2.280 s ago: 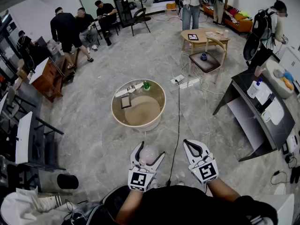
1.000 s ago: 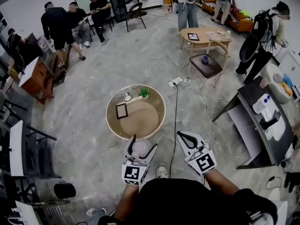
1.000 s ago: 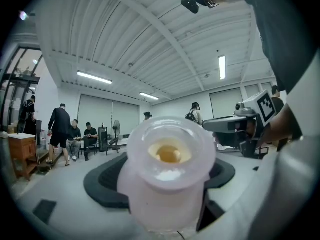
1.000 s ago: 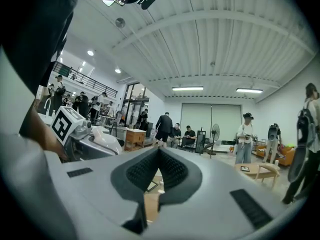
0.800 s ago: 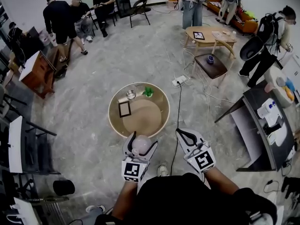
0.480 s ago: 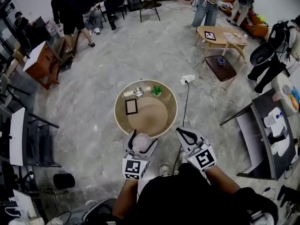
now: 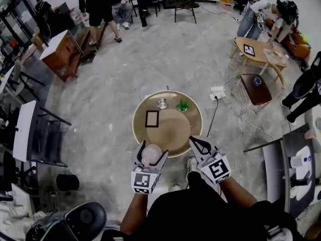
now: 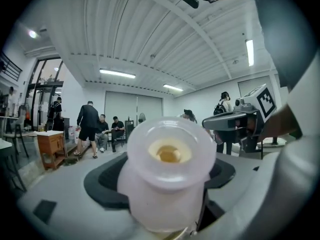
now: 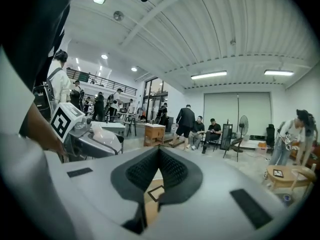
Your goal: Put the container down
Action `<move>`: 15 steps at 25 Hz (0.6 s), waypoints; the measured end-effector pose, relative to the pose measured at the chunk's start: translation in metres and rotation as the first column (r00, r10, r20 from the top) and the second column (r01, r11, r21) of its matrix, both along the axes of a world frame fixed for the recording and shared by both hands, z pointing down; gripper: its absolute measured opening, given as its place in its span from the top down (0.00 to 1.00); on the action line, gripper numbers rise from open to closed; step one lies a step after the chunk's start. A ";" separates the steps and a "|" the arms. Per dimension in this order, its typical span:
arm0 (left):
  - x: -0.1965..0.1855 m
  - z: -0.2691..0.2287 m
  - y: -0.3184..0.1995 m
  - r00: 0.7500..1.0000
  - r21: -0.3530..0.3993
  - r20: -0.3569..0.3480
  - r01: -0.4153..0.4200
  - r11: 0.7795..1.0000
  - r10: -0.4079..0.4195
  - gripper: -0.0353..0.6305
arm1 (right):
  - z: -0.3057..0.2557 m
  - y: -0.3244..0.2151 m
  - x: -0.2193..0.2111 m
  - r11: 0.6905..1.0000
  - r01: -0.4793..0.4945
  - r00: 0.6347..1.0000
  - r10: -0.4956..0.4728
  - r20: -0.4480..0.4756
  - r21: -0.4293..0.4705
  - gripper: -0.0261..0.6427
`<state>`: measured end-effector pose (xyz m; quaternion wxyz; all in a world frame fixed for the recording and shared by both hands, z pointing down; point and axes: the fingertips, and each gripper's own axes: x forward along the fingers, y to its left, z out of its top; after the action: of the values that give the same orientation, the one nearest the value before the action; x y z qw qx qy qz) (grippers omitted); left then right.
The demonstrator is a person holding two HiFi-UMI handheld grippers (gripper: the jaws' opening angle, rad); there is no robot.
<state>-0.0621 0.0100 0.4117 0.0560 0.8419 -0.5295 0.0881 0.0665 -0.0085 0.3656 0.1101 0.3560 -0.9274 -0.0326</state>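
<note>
Jaws of your left hand-held gripper [image 7: 154, 148] stand wide, clamped on the translucent pinkish container [image 8: 167, 169], which you hold at the near edge of the round wooden surface [image 7: 193, 115]. Your right hand-held gripper [image 7: 193, 140] is closed and empty, just beside it.

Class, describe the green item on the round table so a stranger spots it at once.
Find the round wooden table mid-floor. On its far side, right of a small metal bowl, sits the green item. Nothing else on the table is green.
</note>
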 end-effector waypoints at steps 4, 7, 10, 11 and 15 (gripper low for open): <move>-0.002 0.000 -0.036 0.999 0.000 0.006 0.052 0.999 -0.052 0.32 | 0.005 -0.044 0.002 0.999 0.046 0.999 -0.046 0.020 -0.013 0.96; -0.001 0.003 -0.062 0.994 -0.024 0.006 0.110 0.994 -0.110 0.32 | 0.014 -0.073 0.004 0.995 0.093 0.995 -0.092 0.024 -0.031 0.96; 0.003 0.005 -0.085 0.989 -0.019 0.007 0.149 0.989 -0.149 0.32 | 0.018 -0.101 0.004 0.991 0.131 0.990 -0.130 0.047 -0.039 0.96; 0.002 0.006 -0.091 0.987 -0.020 0.012 0.162 0.987 -0.162 0.32 | 0.021 -0.109 0.003 0.988 0.149 0.988 -0.147 0.058 -0.040 0.96; -0.005 0.008 -0.115 0.972 -0.043 -0.012 0.234 0.971 -0.235 0.32 | 0.033 -0.134 -0.008 0.973 0.226 0.972 -0.223 0.071 -0.054 0.96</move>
<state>-0.0669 -0.1046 0.4197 0.0877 0.7728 -0.6228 0.0846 0.0585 -0.1429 0.3982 0.0867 0.2462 -0.9653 -0.0049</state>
